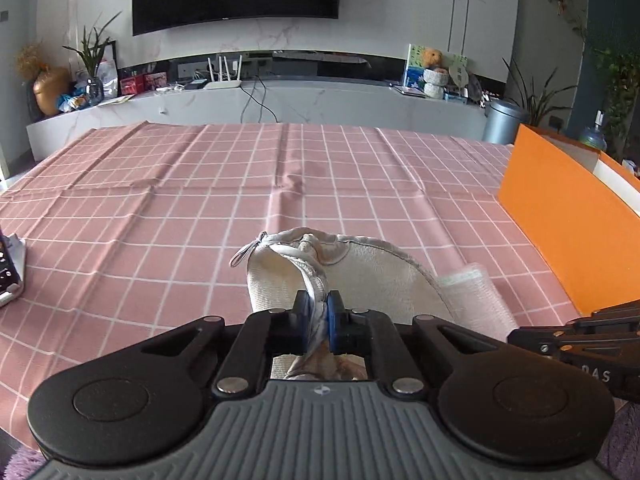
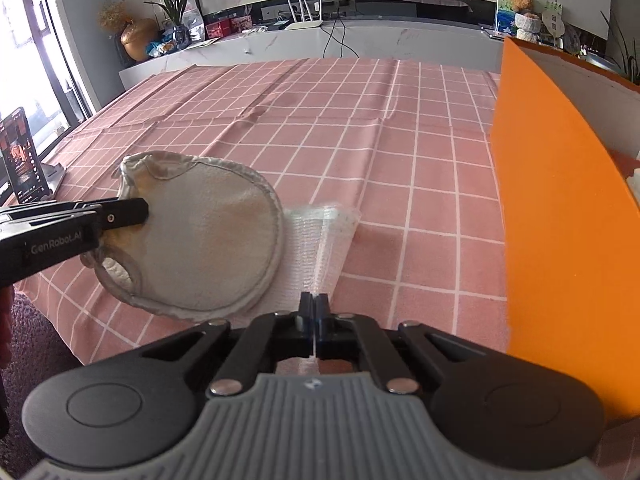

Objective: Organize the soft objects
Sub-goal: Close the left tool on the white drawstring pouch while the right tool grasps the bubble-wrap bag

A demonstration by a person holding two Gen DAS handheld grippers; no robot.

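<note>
A round beige cloth pad [image 1: 372, 272] with grey trim and a small loop lies near the front edge of the pink checked tablecloth [image 1: 200, 200]. My left gripper [image 1: 319, 308] is shut on its folded near rim, which is bunched between the blue pads and lifted. In the right wrist view the left gripper [image 2: 140, 210] comes in from the left onto the beige cloth pad [image 2: 208, 240]. A white mesh cloth [image 2: 320, 232] lies partly under the pad's right side. My right gripper [image 2: 315, 308] is shut on the mesh cloth's near edge, with a thin white strip showing between the pads.
A tall orange box [image 2: 560, 200] stands on the table at the right, close to the right gripper. A phone on a stand [image 2: 20, 156] sits at the table's left edge. A purple rug lies below the front edge. A TV console runs behind the table.
</note>
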